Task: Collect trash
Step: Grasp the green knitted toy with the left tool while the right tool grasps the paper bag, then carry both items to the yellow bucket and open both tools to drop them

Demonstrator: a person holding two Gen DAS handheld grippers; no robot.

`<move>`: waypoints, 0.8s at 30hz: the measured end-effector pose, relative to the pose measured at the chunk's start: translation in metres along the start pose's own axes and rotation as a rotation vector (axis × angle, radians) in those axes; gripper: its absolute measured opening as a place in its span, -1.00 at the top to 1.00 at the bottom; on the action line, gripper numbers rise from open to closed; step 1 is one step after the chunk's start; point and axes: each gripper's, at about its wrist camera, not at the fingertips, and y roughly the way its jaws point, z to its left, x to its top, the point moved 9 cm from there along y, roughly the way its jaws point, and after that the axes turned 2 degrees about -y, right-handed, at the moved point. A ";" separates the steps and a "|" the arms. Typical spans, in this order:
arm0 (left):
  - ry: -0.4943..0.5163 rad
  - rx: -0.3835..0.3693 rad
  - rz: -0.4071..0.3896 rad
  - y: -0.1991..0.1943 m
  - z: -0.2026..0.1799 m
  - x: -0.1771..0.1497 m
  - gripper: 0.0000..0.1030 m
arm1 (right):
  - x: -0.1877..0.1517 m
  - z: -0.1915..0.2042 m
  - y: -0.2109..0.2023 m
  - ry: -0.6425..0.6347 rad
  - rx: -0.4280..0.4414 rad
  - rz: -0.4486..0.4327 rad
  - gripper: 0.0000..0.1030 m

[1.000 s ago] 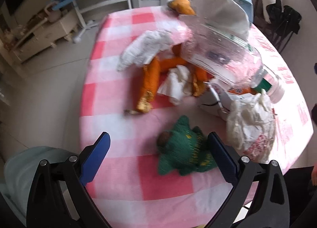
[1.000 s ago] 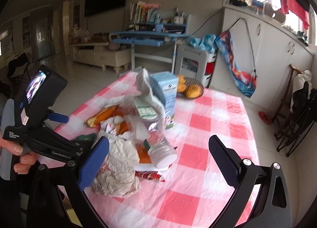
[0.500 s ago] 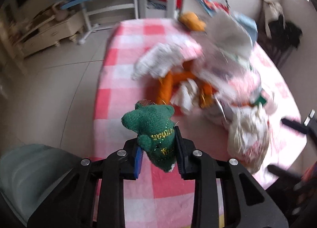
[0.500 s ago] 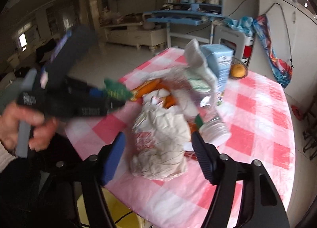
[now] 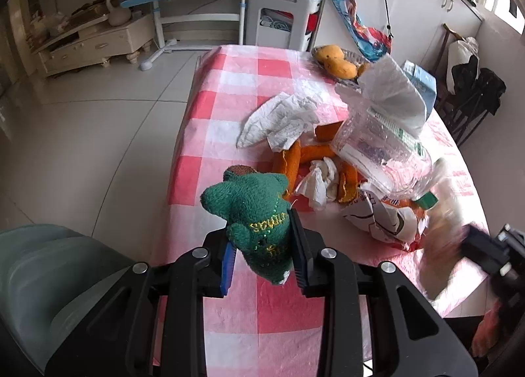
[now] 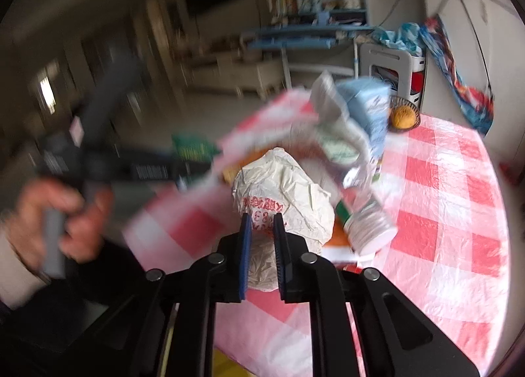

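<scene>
A small dark wire basket (image 6: 405,111) at the far end of the pink checked surface (image 5: 242,88) holds orange fruit (image 5: 334,60). The left tool (image 5: 262,254) is clamped on a green knitted toy (image 5: 254,209), lifted clear and tilted down. The right tool (image 6: 262,236) is closing, pads pinching a crumpled white paper bag (image 6: 285,190) beside the trash pile.

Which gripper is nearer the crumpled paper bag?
Right. The right gripper is closing on the crumpled paper bag, which sits between its fingers; the left gripper holds the green plush, apart from it.
</scene>
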 end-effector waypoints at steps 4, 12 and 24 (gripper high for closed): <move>-0.002 -0.001 -0.009 -0.001 -0.001 0.002 0.45 | 0.011 -0.014 -0.016 0.150 0.093 -0.078 0.77; -0.019 0.000 -0.051 -0.017 0.008 0.005 0.45 | 0.000 0.033 -0.009 0.094 0.331 0.031 0.78; -0.006 0.003 -0.062 -0.059 0.015 -0.050 0.45 | -0.163 0.185 0.014 -0.369 0.523 0.571 0.78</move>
